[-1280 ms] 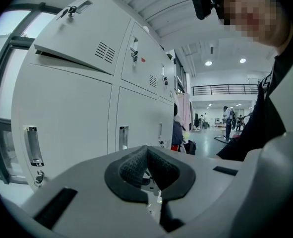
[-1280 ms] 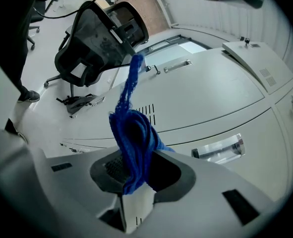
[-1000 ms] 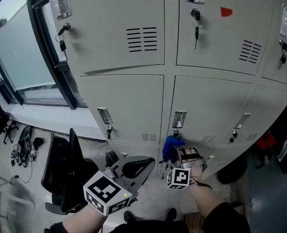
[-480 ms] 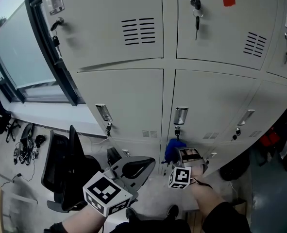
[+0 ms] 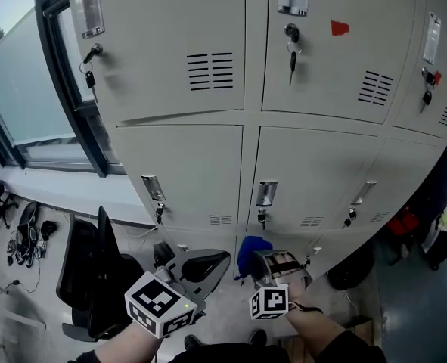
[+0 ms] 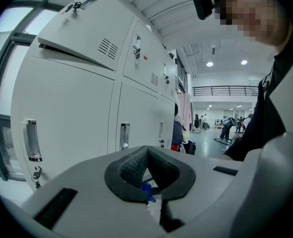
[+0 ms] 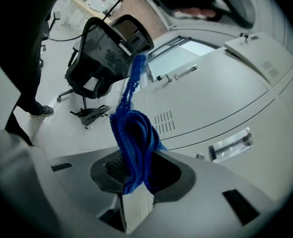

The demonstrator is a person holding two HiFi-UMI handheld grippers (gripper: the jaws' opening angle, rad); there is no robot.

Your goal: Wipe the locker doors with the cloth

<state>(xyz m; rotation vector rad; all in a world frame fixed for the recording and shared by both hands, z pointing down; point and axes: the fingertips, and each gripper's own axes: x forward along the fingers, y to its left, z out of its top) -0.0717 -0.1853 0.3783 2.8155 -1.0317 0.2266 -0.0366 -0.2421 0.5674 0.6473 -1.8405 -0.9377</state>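
Grey locker doors fill the head view in two rows. Down by the bottom row, below a recessed handle, my right gripper is shut on a bunched blue cloth. The right gripper view shows the cloth pinched between the dark pads, a strand sticking up, with locker doors beyond. My left gripper hangs to the left of it, off the lockers. In the left gripper view its pads meet with nothing held, and locker doors stand at the left.
A black office chair stands on the floor at lower left, under a window. Keys hang from the upper locks, and a red sticker marks one upper door. Bags lie at the right. People stand far down the hall.
The head view has tilted up, so more of the upper doors shows. Both grippers sit slightly lower and further left in frame. The cloth stays in the right gripper.
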